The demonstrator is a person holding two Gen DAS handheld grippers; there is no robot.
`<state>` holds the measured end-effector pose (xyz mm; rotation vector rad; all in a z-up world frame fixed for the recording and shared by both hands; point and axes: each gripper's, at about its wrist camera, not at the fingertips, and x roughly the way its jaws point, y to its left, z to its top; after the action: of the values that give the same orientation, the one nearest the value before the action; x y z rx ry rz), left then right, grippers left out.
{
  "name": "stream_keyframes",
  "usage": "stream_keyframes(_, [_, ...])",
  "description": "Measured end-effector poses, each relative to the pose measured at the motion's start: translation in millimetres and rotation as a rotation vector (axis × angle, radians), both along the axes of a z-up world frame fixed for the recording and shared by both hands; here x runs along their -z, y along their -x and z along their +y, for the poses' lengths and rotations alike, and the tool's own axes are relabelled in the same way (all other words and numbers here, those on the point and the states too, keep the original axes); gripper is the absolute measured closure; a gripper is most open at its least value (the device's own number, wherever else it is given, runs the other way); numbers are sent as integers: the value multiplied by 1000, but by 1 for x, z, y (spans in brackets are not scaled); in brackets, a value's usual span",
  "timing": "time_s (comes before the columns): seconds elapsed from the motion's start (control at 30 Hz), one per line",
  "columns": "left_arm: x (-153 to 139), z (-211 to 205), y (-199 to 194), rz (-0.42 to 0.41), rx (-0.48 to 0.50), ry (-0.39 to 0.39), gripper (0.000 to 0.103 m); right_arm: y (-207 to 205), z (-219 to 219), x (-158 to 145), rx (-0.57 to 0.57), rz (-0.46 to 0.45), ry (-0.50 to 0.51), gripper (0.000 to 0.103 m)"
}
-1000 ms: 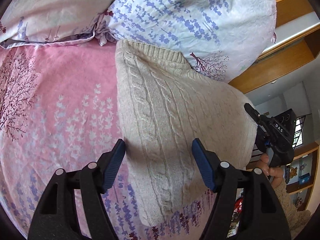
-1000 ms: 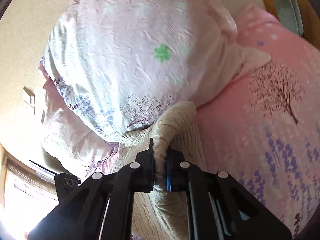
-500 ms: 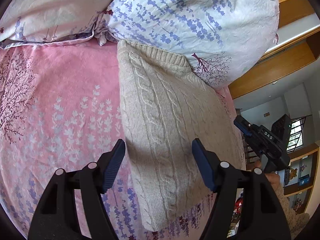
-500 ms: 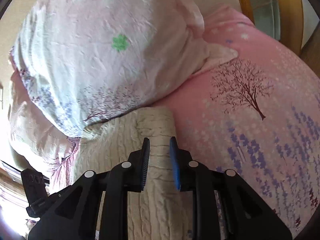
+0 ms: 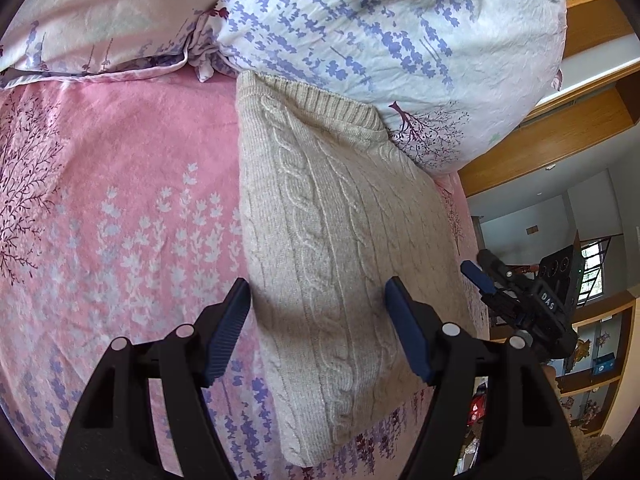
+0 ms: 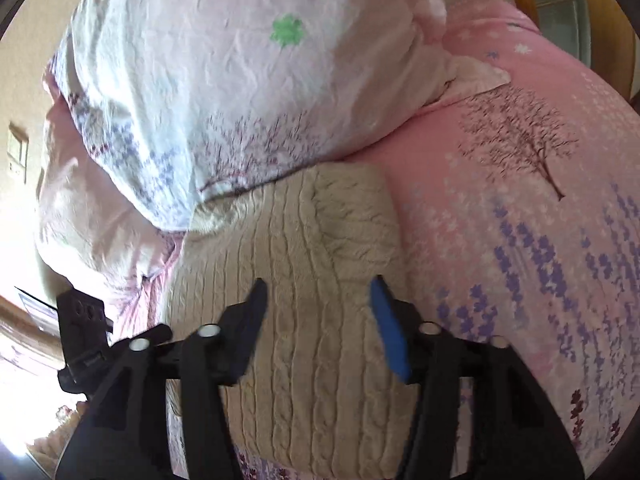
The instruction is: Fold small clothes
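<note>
A beige cable-knit sweater lies folded into a long rectangle on the pink floral bedsheet, its ribbed end against a pillow. My left gripper is open and empty, hovering above the sweater's near half. In the right wrist view the same sweater lies flat with a folded-over end near the pillow. My right gripper is open and empty just above it. The right gripper also shows in the left wrist view, off the bed's right edge.
Two floral pillows lie at the head of the bed; one fills the top of the right wrist view. A wooden headboard and the room with shelves lie beyond the bed's right edge.
My right gripper let go of the sweater's edge, opened wide and drew back. The sweater settled flat on the bed. My left gripper stayed open and barely moved.
</note>
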<state>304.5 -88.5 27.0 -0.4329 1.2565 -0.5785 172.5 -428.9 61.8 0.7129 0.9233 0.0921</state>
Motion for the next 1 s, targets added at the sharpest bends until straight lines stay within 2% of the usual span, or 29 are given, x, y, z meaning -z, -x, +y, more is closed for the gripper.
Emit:
stream_keyframes(0.17, [6,2,-6,33,-19,26,34,-12,-28,30,11,150,-202,33])
stream_keyframes(0.43, [15,-3,-11,74,-33,63,35,-22,-15,52,-85,172,-300,34])
stream_keyframes(0.5, [16,-4,-11,75,-36,59,39,-24,-10,55,-111,189,-318,43])
stream_keyframes(0.57, [18,-2,-12,89,-58,77,47,-23,-4,53,-123,180,-307,46])
stream_keyframes(0.6, [19,0,-11,94,-70,88,50,-22,-1,55,-131,187,-315,55])
stream_keyframes(0.67, [19,5,-9,88,-77,113,62,-18,2,55,-123,169,-329,62])
stream_keyframes(0.73, [13,7,-7,69,-68,127,67,-14,6,51,-115,140,-358,70])
stream_keyframes(0.87, [-1,26,2,42,-51,194,69,-15,28,37,-158,106,-387,74])
stream_keyframes(1.0, [-12,78,17,39,-107,201,69,-24,82,33,-280,126,-381,75])
